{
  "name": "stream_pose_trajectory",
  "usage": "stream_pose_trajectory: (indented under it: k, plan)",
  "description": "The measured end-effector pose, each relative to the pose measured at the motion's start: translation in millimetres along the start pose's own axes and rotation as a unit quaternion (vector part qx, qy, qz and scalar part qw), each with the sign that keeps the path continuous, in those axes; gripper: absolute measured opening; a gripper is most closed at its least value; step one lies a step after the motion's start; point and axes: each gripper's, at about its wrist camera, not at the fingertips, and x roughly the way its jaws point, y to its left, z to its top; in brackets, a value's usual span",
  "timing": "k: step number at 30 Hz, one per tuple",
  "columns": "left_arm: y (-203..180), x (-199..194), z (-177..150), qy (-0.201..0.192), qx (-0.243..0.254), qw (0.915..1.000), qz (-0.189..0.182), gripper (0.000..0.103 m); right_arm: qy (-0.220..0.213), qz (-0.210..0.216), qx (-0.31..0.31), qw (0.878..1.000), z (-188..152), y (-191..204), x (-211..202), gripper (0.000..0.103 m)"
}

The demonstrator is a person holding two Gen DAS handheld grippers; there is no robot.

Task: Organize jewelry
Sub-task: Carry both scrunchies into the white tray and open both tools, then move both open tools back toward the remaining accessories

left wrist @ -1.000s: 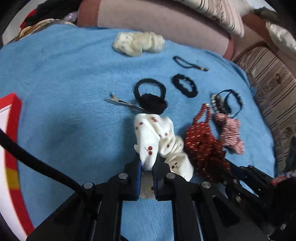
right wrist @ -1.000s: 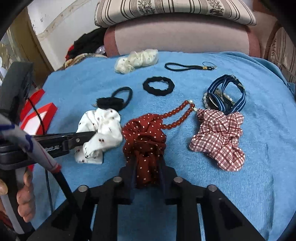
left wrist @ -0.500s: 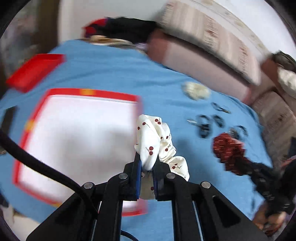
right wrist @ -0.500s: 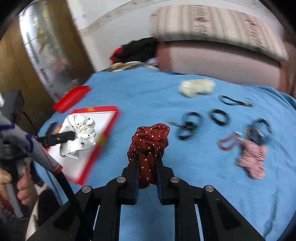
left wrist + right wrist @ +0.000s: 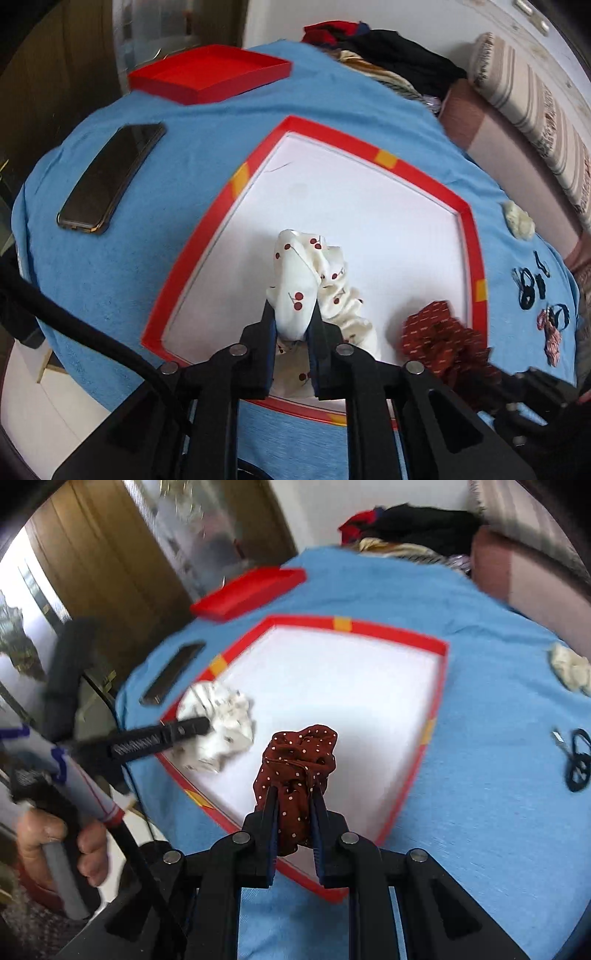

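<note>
A red-rimmed tray (image 5: 369, 144) with a white floor lies on the blue cloth. My left gripper (image 5: 291, 314) hangs over the tray's near part with a white cherry-print scrunchie (image 5: 295, 280) between its pads. Its jaws are opening, and the cloth still touches both pads. In the right wrist view my right gripper (image 5: 294, 794) holds a dark red dotted scrunchie (image 5: 299, 753) over the tray's (image 5: 369, 629) near edge. Its jaws are opening too, with the fabric still pinched. The white scrunchie (image 5: 221, 723) shows there at the tray's left side.
A black phone (image 5: 110, 181) lies left of the tray and a red lid (image 5: 210, 72) sits beyond it. A cream scrunchie (image 5: 519, 221), black hair ties (image 5: 532, 288) and a plaid scrunchie (image 5: 552, 339) lie on the cloth to the right. A hand (image 5: 55, 845) grips the left handle.
Both grippers have swung left from the row of hair items to over the tray, each carrying its scrunchie. The jaws stand slightly wider than before.
</note>
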Motion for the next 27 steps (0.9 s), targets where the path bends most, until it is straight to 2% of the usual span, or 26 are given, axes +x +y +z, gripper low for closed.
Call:
stream_pose_trajectory:
  k: [1,2,3,6,15,19,27]
  plan:
    - [3,0,1,-0.003,-0.004,1.0,0.0,0.025,0.005,-0.004,0.001,1.0,-1,-3,2,0.025]
    - [5,-1,0,-0.008,-0.006,1.0,0.0,0.03,0.006,-0.01,0.001,1.0,-2,-1,3,0.029]
    - [7,-5,0,-0.014,-0.005,0.9999,0.001,0.037,0.004,-0.012,0.002,1.0,-2,-2,3,0.04]
    - [6,-17,-1,-0.035,0.004,0.9993,0.01,0.044,-0.017,-0.026,-0.005,0.999,-3,-1,-12,0.06]
    - [-35,-67,-14,-0.087,0.052,0.9939,0.044,0.058,-0.063,-0.071,-0.013,0.995,-18,-10,-63,0.066]
    - [-66,-85,-25,-0.104,0.09,0.989,0.055,0.059,-0.07,-0.105,0.002,0.992,-35,-34,-85,0.067]
    - [-126,-99,-49,-0.103,0.156,0.9817,0.039,0.06,-0.085,-0.163,0.082,0.979,-82,-106,-142,0.067]
